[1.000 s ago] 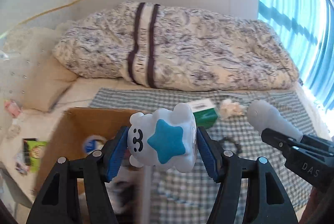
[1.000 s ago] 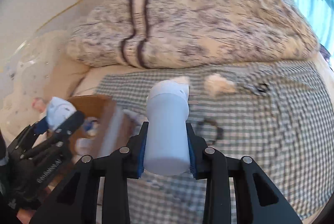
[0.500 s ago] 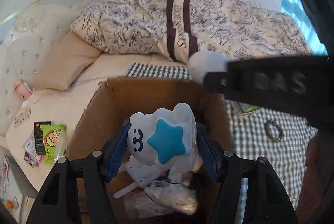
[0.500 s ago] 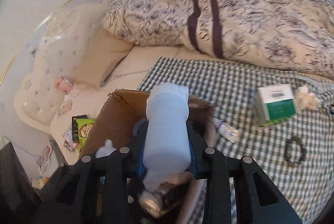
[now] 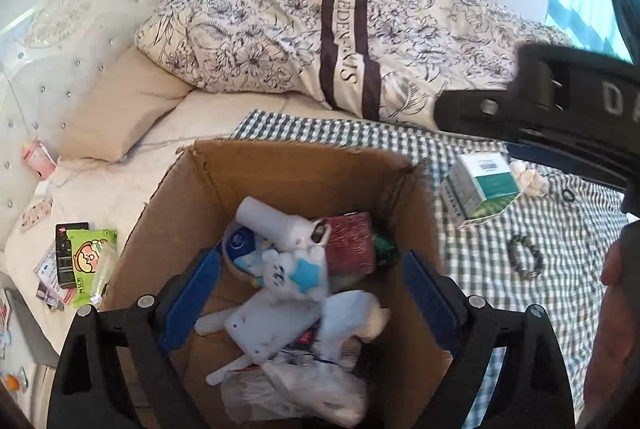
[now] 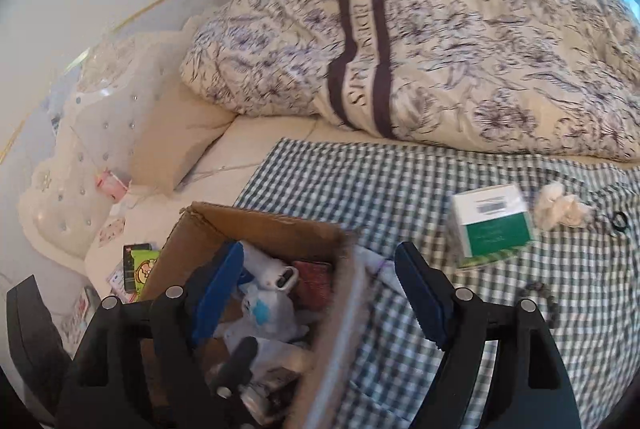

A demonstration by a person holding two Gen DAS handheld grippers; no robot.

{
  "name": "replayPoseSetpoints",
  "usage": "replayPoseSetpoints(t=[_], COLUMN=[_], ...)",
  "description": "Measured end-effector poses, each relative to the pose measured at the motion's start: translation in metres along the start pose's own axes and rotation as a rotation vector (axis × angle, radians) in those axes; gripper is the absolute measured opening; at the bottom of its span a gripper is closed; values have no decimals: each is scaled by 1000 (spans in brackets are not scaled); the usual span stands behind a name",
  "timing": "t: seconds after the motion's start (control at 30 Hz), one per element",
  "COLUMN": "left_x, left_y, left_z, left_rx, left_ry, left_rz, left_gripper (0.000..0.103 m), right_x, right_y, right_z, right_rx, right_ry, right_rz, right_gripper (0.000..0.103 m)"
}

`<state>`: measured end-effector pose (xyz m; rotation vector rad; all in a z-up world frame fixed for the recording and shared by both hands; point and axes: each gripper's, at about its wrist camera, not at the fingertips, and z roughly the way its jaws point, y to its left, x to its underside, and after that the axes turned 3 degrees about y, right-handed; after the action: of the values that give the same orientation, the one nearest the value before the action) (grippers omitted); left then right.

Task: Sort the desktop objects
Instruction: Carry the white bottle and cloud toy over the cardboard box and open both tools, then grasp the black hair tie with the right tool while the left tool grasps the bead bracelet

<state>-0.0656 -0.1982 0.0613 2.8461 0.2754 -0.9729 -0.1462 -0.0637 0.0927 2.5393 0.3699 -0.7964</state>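
Brown cardboard box (image 5: 288,169) stands on the bed at the edge of the checked cloth (image 5: 500,293), already holding a heap of sorted things. On top lie the white plush with the blue star (image 5: 296,275) and the pale cylindrical bottle (image 5: 276,223), which rests against a dark red packet (image 5: 352,243).

The left hand-held gripper (image 5: 312,303) hangs over the box with its blue pads spread wide and nothing between them. The right hand-held gripper (image 6: 320,295) is likewise spread and empty, straddling the near wall of the box, which looks blurred in its view.

Several things are not yet sorted and lie on the cloth well apart from the box: the green and white carton (image 6: 494,225), the crumpled tissue (image 6: 560,211) just beside it, a beaded bracelet (image 5: 526,263) and a small black ring (image 6: 618,220).

The risks, as I judge them:
- The two tools are close together above the box, so a careless swing toward the cloth could knock one against the other.
- The right pads sit on either side of the box wall and could catch it on the way out, tipping or dragging the box.
- The pile is loose and high, so further drops may roll off it.
- The bracelet and ring lie flat on soft cloth, so the pads may pinch fabric along with them
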Motion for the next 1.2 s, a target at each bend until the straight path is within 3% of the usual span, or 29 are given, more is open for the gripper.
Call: replayPoseSetpoints(t=[0.17, 0.33, 0.57, 0.73, 0.87, 1.2], left_x=[-8, -7, 11, 27, 35, 34], left_y=[-38, -87, -159, -198, -228, -246], left_z=[-29, -50, -24, 27, 68, 164], left_rx=[2, 15, 87, 121, 121, 144], left_ry=[-33, -80, -39, 38, 92, 208], left_rz=[22, 32, 58, 79, 116, 105], left_gripper=[95, 103, 103, 103, 103, 102], right_x=[1, 14, 51, 70, 66, 42], right_y=[-39, -90, -182, -250, -294, -375], right_z=[-47, -96, -130, -121, -95, -30], right_rx=[18, 75, 215, 266, 313, 397], right_ry=[-51, -84, -90, -60, -29, 31], right_rz=[45, 63, 100, 163, 187, 232], right_gripper=[78, 78, 78, 78, 78, 78])
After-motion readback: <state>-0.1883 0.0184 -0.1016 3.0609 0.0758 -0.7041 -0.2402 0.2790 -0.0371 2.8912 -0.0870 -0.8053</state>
